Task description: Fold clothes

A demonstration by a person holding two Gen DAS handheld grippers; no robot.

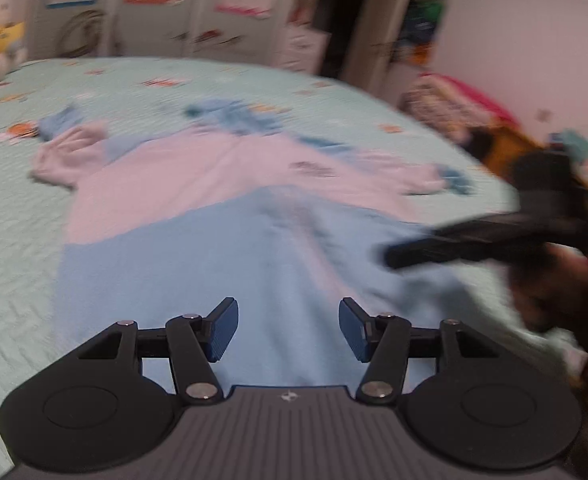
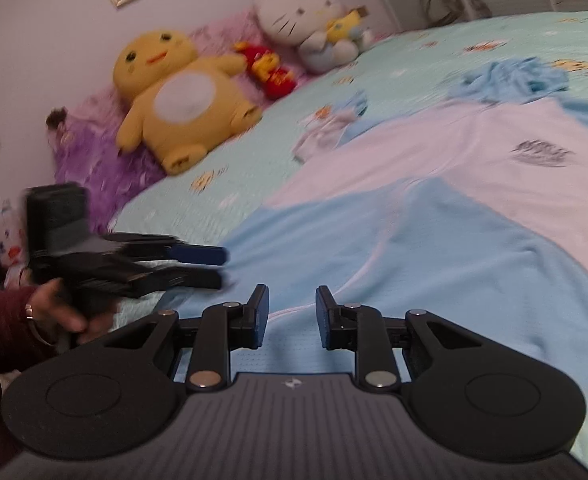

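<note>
Mint-green quilted bed (image 1: 9,288) fills both views, with soft toys ranged along its far edge by the wall — a big yellow plush (image 2: 181,96) and a white cat plush (image 2: 298,12). Spread flat across the middle of the bed lies the garment (image 1: 229,208) you are folding, pale pink above and light blue below, its blue hem reaching the near edge beneath you and its sleeves lying out to either side. You seem to be between grips, at the start of a fold rather than partway through one. Your left gripper (image 1: 288,330) hovers over the hem with jaws moderately wide and nothing between them. Your right gripper (image 2: 292,318) stands narrower, also empty — blue cloth shows beneath the gap, unpinched. Next you probably need to lower each gripper onto a hem corner or side edge and pinch a single layer cleanly.
</note>
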